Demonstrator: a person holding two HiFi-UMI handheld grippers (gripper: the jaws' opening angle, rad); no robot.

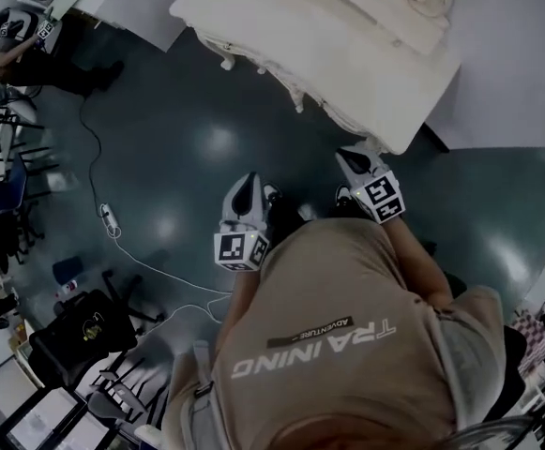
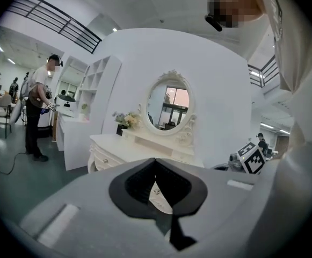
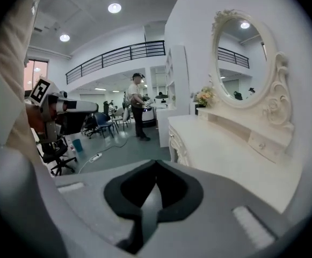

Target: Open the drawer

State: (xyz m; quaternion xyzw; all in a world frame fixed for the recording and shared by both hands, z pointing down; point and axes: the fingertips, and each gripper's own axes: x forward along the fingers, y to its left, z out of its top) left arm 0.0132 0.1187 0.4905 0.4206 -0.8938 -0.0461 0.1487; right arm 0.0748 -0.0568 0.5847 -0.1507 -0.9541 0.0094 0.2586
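A white dressing table [image 1: 347, 45] with an oval mirror [image 2: 169, 104] stands ahead of me. Its front drawer with a small knob [image 2: 108, 159] shows at the table's left end. A small upper drawer [image 3: 263, 143] sits under the mirror in the right gripper view. My left gripper [image 1: 246, 186] hangs over the floor, short of the table's front edge, its jaws [image 2: 156, 160] shut on nothing. My right gripper [image 1: 352, 156] is close to the table's near corner, also shut [image 3: 156, 161] and empty. Neither touches the table.
A power strip [image 1: 110, 218] and its cable lie on the dark floor at the left. Office chairs [image 1: 75, 331] stand at the lower left. A person [image 2: 40, 112] works at another white desk next to a tall shelf unit [image 2: 96, 101]. A flower vase [image 2: 126, 121] stands on the dressing table.
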